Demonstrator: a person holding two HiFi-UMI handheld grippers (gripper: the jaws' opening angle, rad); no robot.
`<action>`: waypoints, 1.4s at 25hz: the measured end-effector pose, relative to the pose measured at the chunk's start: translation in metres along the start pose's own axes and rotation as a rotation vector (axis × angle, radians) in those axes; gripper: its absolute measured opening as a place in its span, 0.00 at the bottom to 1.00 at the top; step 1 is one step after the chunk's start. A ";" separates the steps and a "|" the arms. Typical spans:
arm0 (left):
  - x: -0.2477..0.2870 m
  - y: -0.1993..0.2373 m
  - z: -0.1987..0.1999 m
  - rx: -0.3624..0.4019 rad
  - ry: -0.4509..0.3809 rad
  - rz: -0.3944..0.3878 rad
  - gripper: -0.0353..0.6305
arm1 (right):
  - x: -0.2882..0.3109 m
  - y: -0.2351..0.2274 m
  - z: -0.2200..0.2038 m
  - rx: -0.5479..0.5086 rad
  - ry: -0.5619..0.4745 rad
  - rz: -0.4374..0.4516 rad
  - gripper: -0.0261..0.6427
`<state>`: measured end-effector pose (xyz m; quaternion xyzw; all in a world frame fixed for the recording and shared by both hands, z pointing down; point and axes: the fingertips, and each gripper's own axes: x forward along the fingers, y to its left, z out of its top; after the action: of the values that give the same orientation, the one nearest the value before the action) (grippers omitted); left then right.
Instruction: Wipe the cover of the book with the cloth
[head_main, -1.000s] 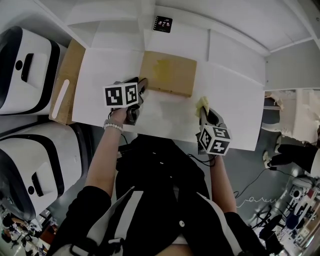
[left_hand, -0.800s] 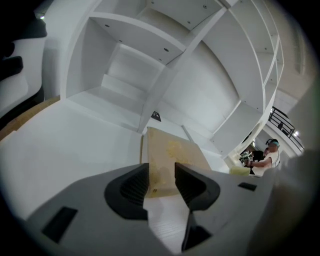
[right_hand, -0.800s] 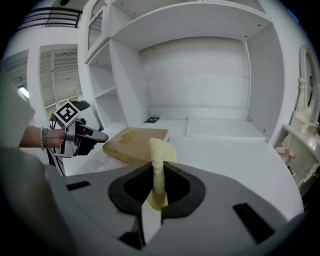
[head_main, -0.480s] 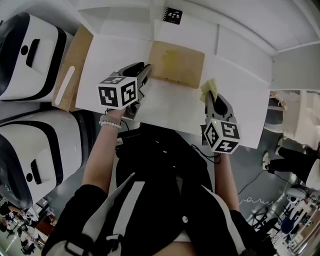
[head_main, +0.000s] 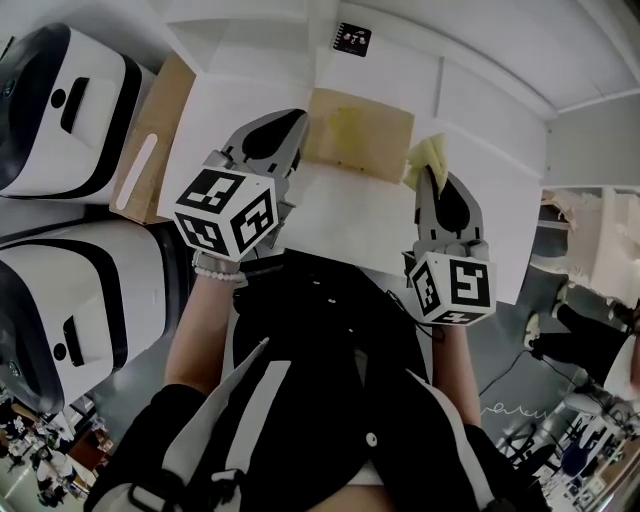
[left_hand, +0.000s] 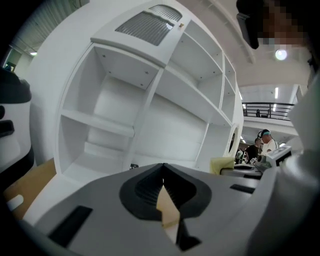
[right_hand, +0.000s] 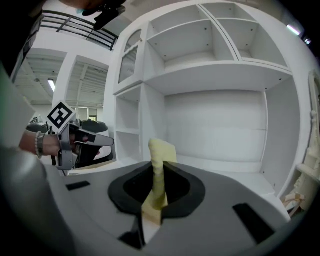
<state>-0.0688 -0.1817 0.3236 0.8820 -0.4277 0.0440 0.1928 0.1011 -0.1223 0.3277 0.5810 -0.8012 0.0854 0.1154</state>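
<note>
I'm looking down at the left hand-held gripper (head_main: 296, 121), and its jaws have just been closing: their tips are now meeting with nothing pinched between them. The right hand-held gripper (head_main: 430, 174) is clamping a pale yellow cloth (head_main: 424, 156), which is standing up out of the closed jaws and poking past their tips. Both tools are hanging clear above the white surface (head_main: 350, 215), pointing away from me towards the white shelf unit (right_hand: 215, 100). The book (head_main: 360, 135) is lying flat on that surface, tan cover facing up, just beyond the left hand-held gripper's tip and on its right-hand side. It is sitting to the left of the right hand-held gripper's tip, so it is falling between the two tools and a little ahead of them. Its long axis is running crosswise to the way both are pointing, side to side, with the end towards the cloth angling slightly back towards me. A faint yellowish patch is showing near the middle of the cover. The cloth is hanging just off the book's right-hand edge, not touching the cover. A small black card (head_main: 353, 39) is lying further ahead, beyond the book.
</note>
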 end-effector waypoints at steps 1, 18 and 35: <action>-0.002 -0.004 0.007 0.017 -0.015 -0.002 0.06 | 0.000 0.002 0.006 -0.001 -0.016 0.005 0.10; -0.028 -0.056 0.060 0.216 -0.122 -0.030 0.06 | 0.000 0.015 0.051 -0.002 -0.109 0.045 0.10; -0.021 -0.061 0.055 0.223 -0.096 -0.036 0.06 | 0.001 0.018 0.047 0.000 -0.094 0.057 0.10</action>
<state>-0.0396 -0.1526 0.2494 0.9065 -0.4132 0.0454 0.0737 0.0793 -0.1301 0.2824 0.5611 -0.8221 0.0610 0.0751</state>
